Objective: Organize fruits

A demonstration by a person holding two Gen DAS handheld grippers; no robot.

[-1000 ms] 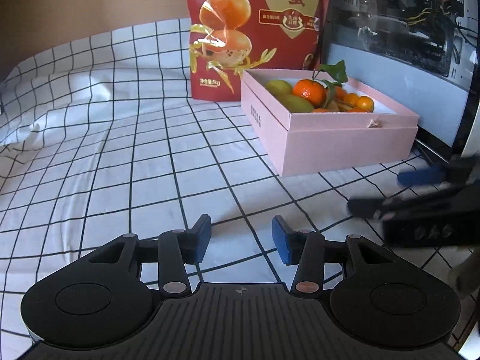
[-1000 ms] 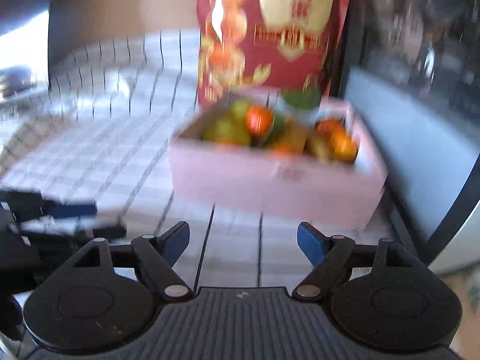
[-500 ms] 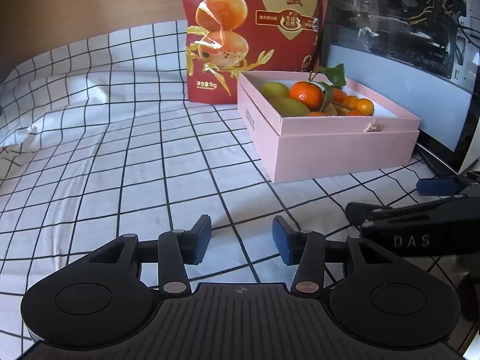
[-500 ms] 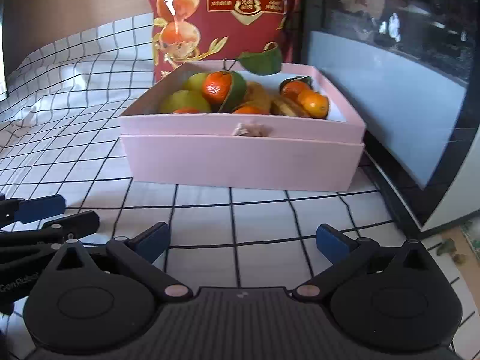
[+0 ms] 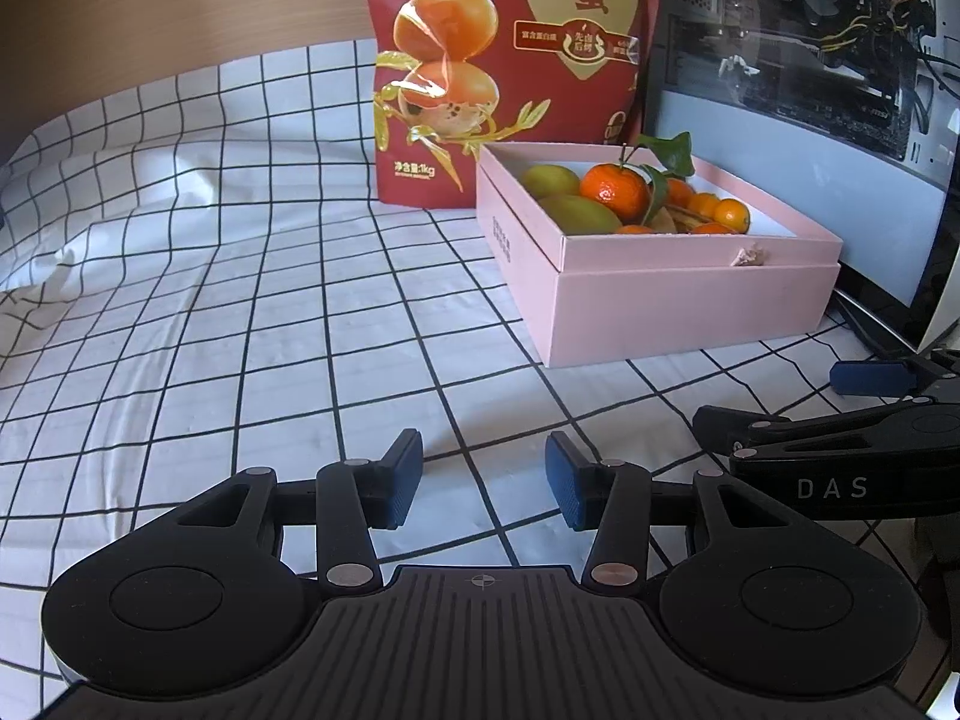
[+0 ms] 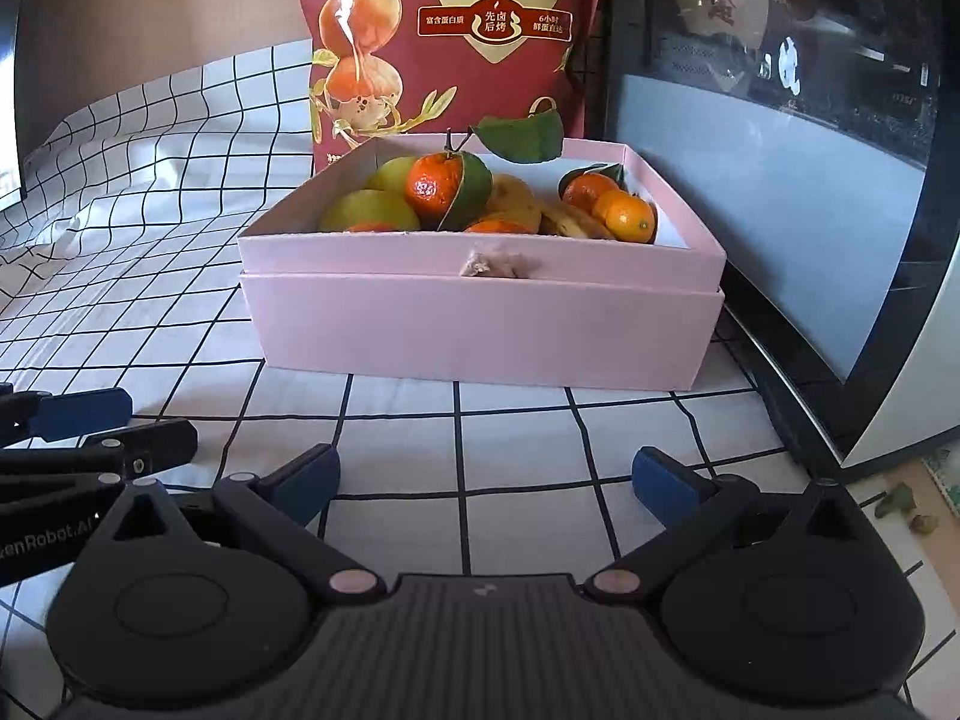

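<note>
A pink box point(image 6: 480, 324) stands on the checked cloth and also shows in the left wrist view point(image 5: 690, 312). It holds several fruits: a leafy tangerine point(image 6: 435, 183), green mangoes point(image 6: 369, 210) and small oranges point(image 6: 627, 216). My right gripper point(image 6: 486, 477) is open and empty, just in front of the box. My left gripper point(image 5: 483, 480) is open and empty, low over the cloth, to the left of the box and farther back. The right gripper's fingers point(image 5: 870, 378) show at the right edge of the left wrist view.
A tall red food bag point(image 5: 510, 60) stands behind the box. A dark glass-fronted computer case point(image 6: 780, 150) stands close on the box's right. The black-and-white checked cloth point(image 5: 210, 300) stretches to the left, with wrinkles at the far left.
My right gripper has swung to face the box squarely, moved closer and opened wider. My left gripper has shifted slightly; its opening is unchanged.
</note>
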